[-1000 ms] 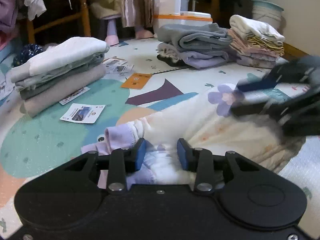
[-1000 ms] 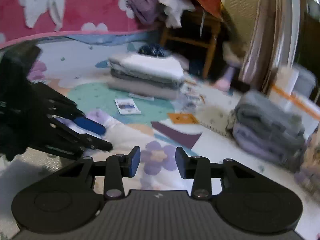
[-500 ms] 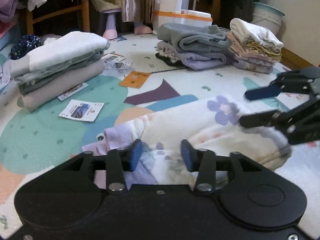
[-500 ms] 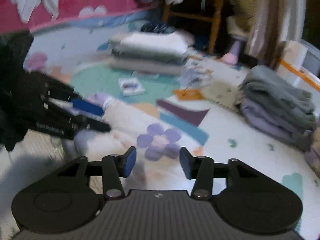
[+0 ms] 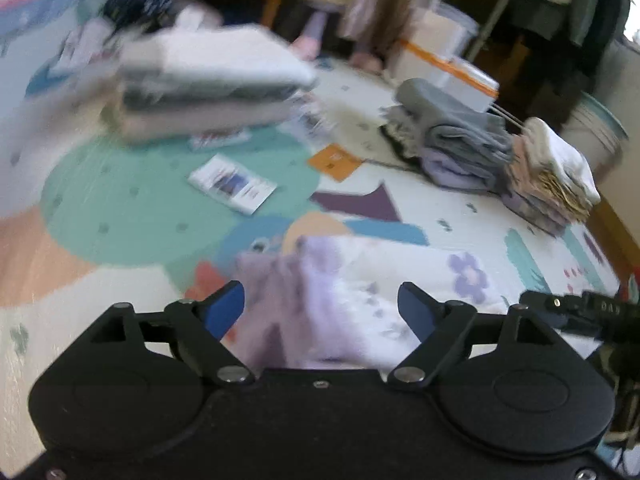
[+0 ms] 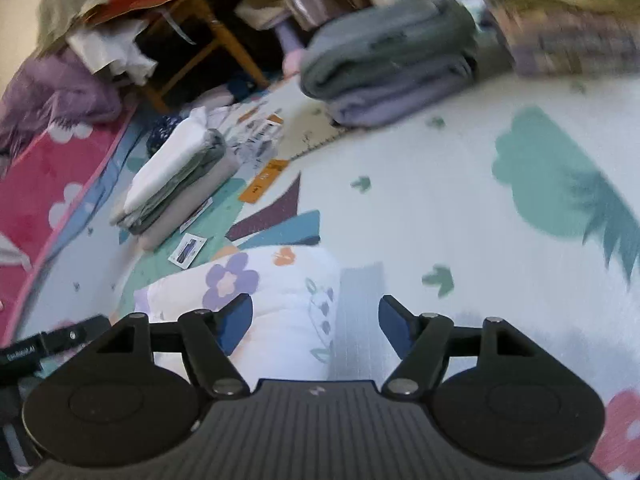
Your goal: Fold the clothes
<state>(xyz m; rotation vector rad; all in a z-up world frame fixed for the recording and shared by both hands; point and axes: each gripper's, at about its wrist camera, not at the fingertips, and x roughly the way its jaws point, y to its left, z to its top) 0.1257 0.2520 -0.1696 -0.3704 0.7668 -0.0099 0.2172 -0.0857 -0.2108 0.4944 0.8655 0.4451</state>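
A cream garment with purple flowers and lilac cuffs (image 5: 360, 284) lies folded on the play mat; it also shows in the right wrist view (image 6: 256, 292). My left gripper (image 5: 320, 312) is open wide, its jaws on either side of the lilac end, just above it. My right gripper (image 6: 316, 324) is open wide over the garment's right edge and a grey mat strip. The right gripper shows at the right edge of the left wrist view (image 5: 580, 312), the left gripper at the left edge of the right wrist view (image 6: 48, 344).
Folded stacks stand on the mat: white and grey (image 5: 208, 84), grey and lilac (image 5: 460, 140), pink and white (image 5: 552, 172). Cards (image 5: 232, 184) and an orange tag (image 5: 336, 160) lie loose. A wooden chair (image 6: 200, 40), a white box (image 5: 444, 68) and a pink blanket (image 6: 48, 192) border the mat.
Both grippers have opened wide from a narrow gap. Both views have swung, and the right gripper has moved from above the garment to its right edge.
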